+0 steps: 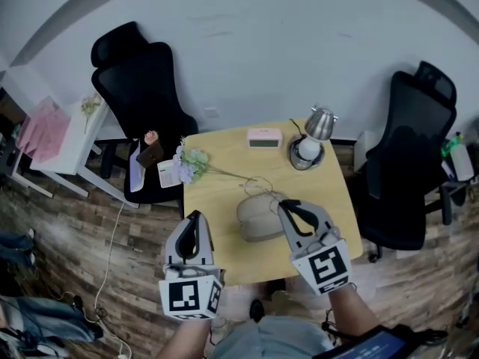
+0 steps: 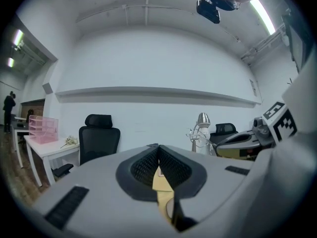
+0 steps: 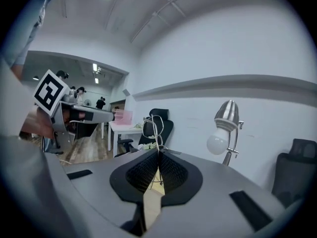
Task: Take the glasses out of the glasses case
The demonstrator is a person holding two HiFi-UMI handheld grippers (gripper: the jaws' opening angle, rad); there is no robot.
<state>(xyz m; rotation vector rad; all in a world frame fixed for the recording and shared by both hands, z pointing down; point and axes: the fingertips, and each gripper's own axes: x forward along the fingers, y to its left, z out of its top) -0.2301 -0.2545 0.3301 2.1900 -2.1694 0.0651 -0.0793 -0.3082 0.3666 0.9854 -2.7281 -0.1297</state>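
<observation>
Clearly glasses [image 3: 156, 133] pinched between right gripper [image 3: 158, 153] jaws.

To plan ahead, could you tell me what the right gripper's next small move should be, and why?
Probably carry the glasses sideways, clear of the case, and lower them onto bare table. The right gripper is shut on their wire frame and hangs by the case, so they look out but not yet set down.

yellow table [image 1: 217, 200] | lamp [image 1: 310, 137] far right | pink box [image 1: 264, 137] beside lamp | flowers [image 1: 191, 163] far left corner | black chair [image 1: 138, 88] behind
</observation>
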